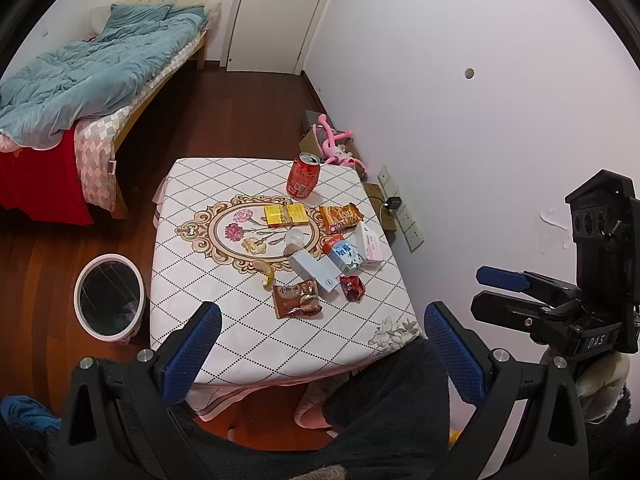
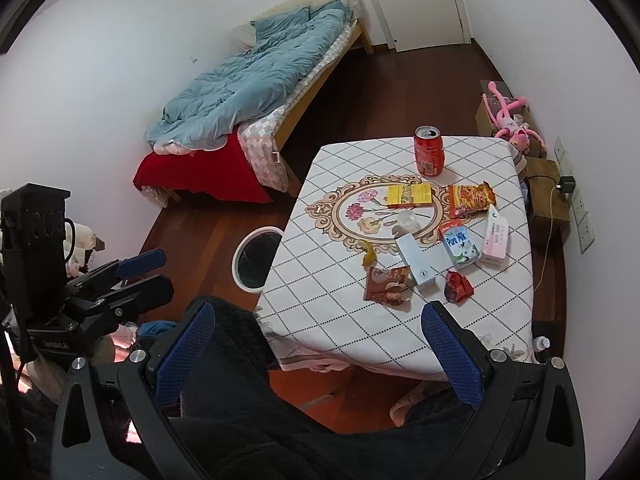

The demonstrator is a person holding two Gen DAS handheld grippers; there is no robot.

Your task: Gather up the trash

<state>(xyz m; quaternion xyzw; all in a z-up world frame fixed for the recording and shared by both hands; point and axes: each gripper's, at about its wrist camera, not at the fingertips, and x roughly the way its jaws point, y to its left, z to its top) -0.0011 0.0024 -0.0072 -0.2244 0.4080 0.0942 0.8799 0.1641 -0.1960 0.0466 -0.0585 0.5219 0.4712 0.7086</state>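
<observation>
Trash lies on a table with a white diamond-pattern cloth (image 1: 224, 320) (image 2: 472, 328): a red can (image 1: 303, 175) (image 2: 429, 151), a yellow box (image 1: 286, 216) (image 2: 409, 196), an orange snack bag (image 1: 340, 218) (image 2: 470, 199), a milk carton (image 1: 345, 255) (image 2: 459, 245), a brown wrapper (image 1: 296, 297) (image 2: 387, 285), a red wrapper (image 1: 352, 287) (image 2: 458, 287) and a banana peel (image 1: 266, 274) (image 2: 368, 255). A white bin (image 1: 109, 297) (image 2: 256, 258) stands left of the table. My left gripper (image 1: 322, 350) and right gripper (image 2: 320, 350) are open and empty, held above the table's near edge.
A bed with a blue quilt (image 1: 96, 72) (image 2: 256, 84) is at the far left. A pale blue box (image 1: 316, 270) (image 2: 416, 260), a pink-white box (image 1: 370, 246) (image 2: 496, 238) and a clear cup (image 1: 295, 240) lie among the trash. A pink plush toy (image 1: 336, 148) sits by the wall.
</observation>
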